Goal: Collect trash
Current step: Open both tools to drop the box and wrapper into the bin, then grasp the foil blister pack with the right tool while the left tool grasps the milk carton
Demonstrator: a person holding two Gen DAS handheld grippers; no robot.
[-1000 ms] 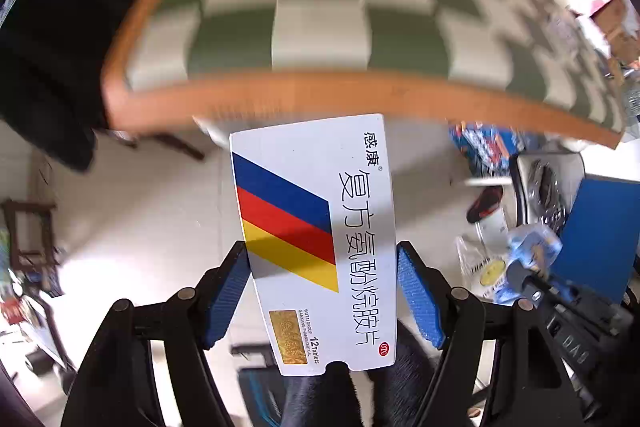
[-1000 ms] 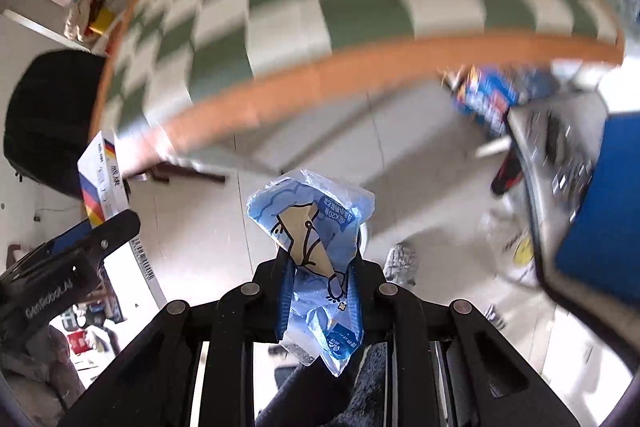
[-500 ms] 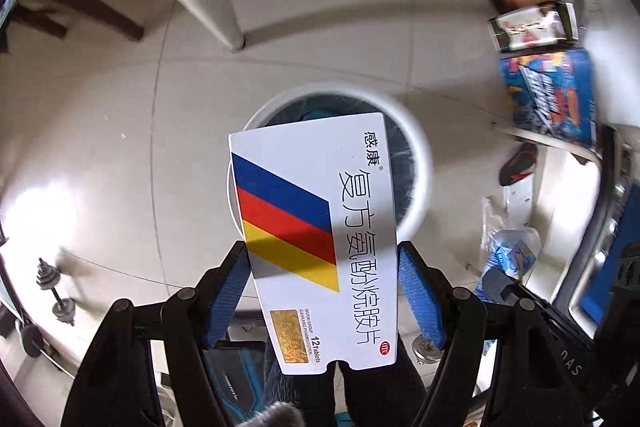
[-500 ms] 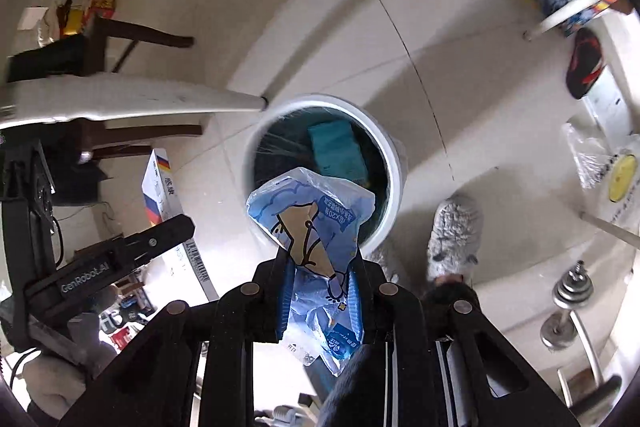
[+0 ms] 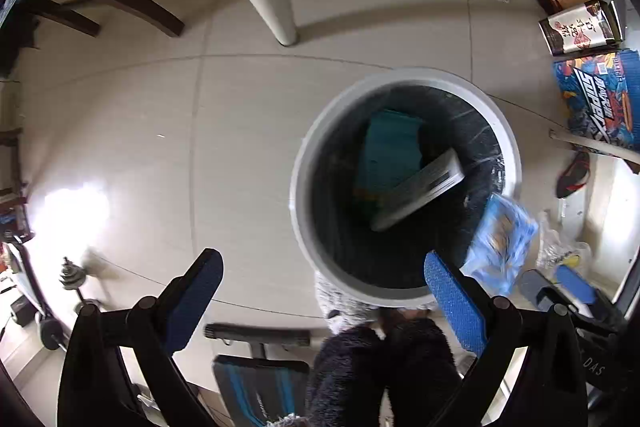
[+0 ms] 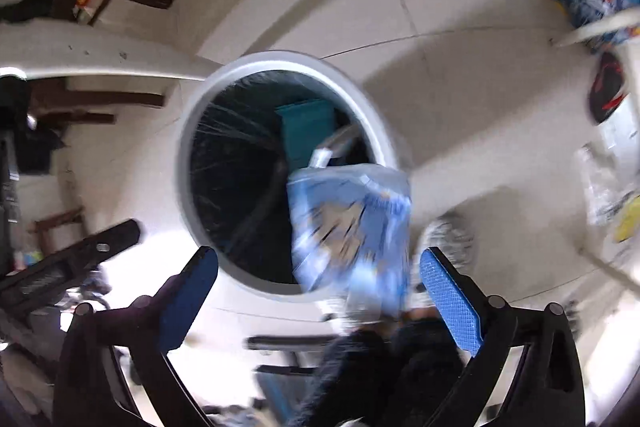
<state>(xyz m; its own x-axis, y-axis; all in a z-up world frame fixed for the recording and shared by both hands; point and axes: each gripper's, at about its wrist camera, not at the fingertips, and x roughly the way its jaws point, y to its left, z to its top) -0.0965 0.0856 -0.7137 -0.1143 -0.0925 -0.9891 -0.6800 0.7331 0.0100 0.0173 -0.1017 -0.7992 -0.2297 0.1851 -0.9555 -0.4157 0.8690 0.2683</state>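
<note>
Beige floor tiles everywhere, with a round white-rimmed trash bin lined in black plastic (image 5: 304, 163) sitting right below. Left tool (image 5: 324, 301) was spreading its jaws with nothing between them; the white medicine carton (image 5: 420, 189) was already inside the bin, beside a teal box (image 5: 390, 151). Right tool (image 6: 318, 293) was opening too, and the crinkly blue plastic wrapper (image 6: 352, 223) hung loose between the pads, over the bin's near-right rim. My worry: it's light, so it could clip that rim and flutter onto the floor.
</note>
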